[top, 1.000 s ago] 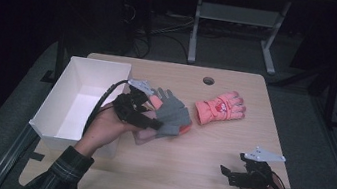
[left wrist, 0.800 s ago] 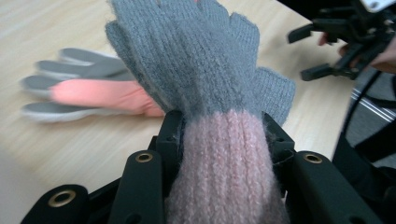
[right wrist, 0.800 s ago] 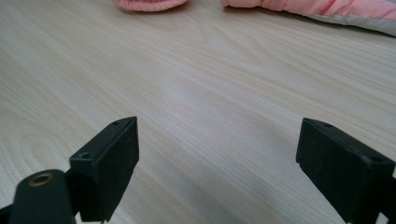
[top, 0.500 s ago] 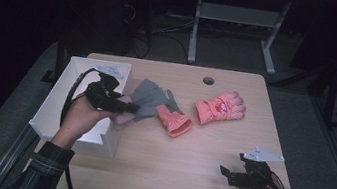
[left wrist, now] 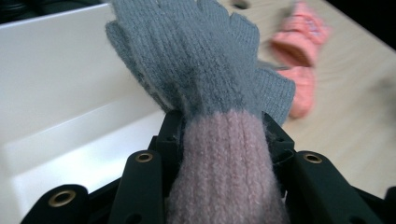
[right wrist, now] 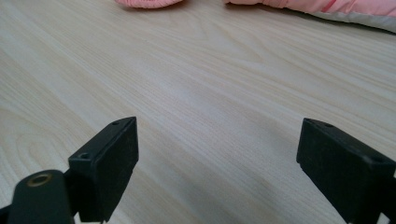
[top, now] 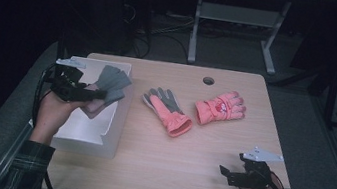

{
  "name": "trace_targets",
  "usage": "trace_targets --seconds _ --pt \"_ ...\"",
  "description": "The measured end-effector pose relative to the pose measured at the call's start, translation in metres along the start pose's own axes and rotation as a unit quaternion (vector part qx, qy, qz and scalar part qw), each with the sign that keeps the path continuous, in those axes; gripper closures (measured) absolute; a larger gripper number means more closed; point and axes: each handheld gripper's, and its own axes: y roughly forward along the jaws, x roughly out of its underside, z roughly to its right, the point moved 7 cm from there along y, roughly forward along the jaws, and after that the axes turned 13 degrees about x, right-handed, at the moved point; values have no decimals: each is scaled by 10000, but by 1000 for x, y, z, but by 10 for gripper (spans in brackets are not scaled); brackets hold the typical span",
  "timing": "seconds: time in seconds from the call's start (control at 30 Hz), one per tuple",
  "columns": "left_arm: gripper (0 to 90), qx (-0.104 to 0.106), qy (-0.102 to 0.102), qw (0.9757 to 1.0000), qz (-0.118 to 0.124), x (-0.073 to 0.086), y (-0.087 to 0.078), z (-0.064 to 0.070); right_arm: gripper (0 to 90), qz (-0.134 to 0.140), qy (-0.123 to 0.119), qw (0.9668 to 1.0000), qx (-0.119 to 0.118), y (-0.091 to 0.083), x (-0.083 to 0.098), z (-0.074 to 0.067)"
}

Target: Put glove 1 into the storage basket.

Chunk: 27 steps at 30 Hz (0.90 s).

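My left gripper (top: pixel 98 95) is shut on a knitted glove (top: pixel 109 85) with a grey hand and a pale pink cuff, held over the white box (top: pixel 115 132) at the table's left. In the left gripper view the glove (left wrist: pixel 196 74) stands between the black jaws, its cuff pinched, with the box's inside (left wrist: pixel 56 93) behind it. Two salmon-pink gloves lie mid-table: one grey-palmed (top: pixel 166 109), one with a printed back (top: pixel 219 107). My right gripper (top: pixel 225 173) rests open near the table's front right corner, with bare wood between its jaws (right wrist: pixel 217 154).
The wooden table (top: pixel 184 178) has a round cable hole (top: pixel 208 80) at its far edge. A metal-framed stand (top: pixel 237 29) and cables lie on the dark floor beyond. In the right gripper view the pink gloves (right wrist: pixel 327 7) show at the top edge.
My left hand has carried the grey and pink glove leftward from beside the salmon gloves to above the white box. The grey-palmed salmon glove is uncovered. The right hand has not moved.
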Motion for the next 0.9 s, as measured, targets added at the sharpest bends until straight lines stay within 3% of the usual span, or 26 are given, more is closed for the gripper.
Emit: trace_targets --seconds 0.27,0.37,0.4,0.5,0.73,0.9 --pt "599 -352 -279 9990 -74 24 8 -32 125 18 -20 10000 5 0 0 1" --pt "599 -536 -415 9975 -204 39 17 -48 125 1 8 10000 6 0 0 1" --pt "599 -536 -415 9975 -204 39 17 -48 126 5 5 10000 4 0 0 1" --pt "598 -748 -486 9952 -395 54 25 -64 125 20 -15 10000 4 0 0 1" --pt "592 -885 -636 9921 -616 71 34 -80 125 22 -22 10000 3 0 0 1" --pt "580 -1090 -723 9867 -963 80 46 -88 126 20 -21 10000 0 0 0 1"
